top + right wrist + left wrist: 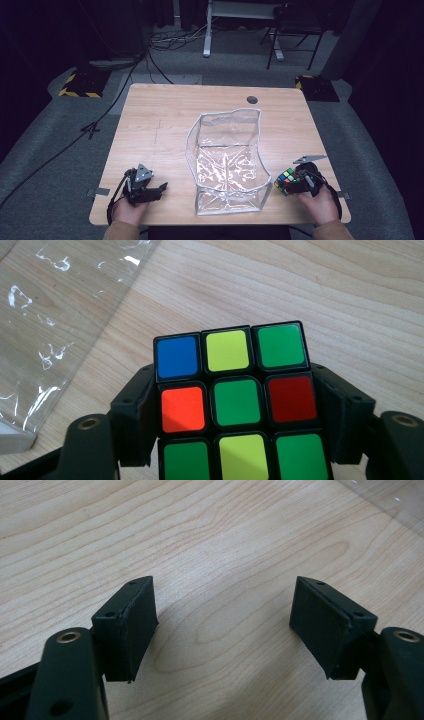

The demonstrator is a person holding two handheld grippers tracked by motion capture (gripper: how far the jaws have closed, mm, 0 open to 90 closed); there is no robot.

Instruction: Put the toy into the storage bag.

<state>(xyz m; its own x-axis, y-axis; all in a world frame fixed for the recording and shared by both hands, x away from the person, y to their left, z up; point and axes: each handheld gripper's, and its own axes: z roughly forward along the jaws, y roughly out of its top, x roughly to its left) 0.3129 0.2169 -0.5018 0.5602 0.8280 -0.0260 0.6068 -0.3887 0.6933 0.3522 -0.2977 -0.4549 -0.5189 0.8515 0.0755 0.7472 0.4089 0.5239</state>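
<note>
On the wooden table (165, 115), the right gripper (235, 405) clamps a Rubik's cube (235, 395) right of the clear plastic bag (227, 160), its green centre visible close up, while the left gripper (225, 625) gapes empty.

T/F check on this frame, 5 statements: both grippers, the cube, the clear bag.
1. The right gripper is clamped on a scrambled multicoloured puzzle cube. True.
2. The left gripper holds a corner of the bag. False: its jaws stand open over bare wood.
3. The clear plastic bag with white trim stands open-topped mid-table, between the grippers. True.
4. The cube is inside the bag. False: it is outside, at the bag's right.
5. The centre sticker of the cube face toward the right gripper's camera is green. True.
</note>
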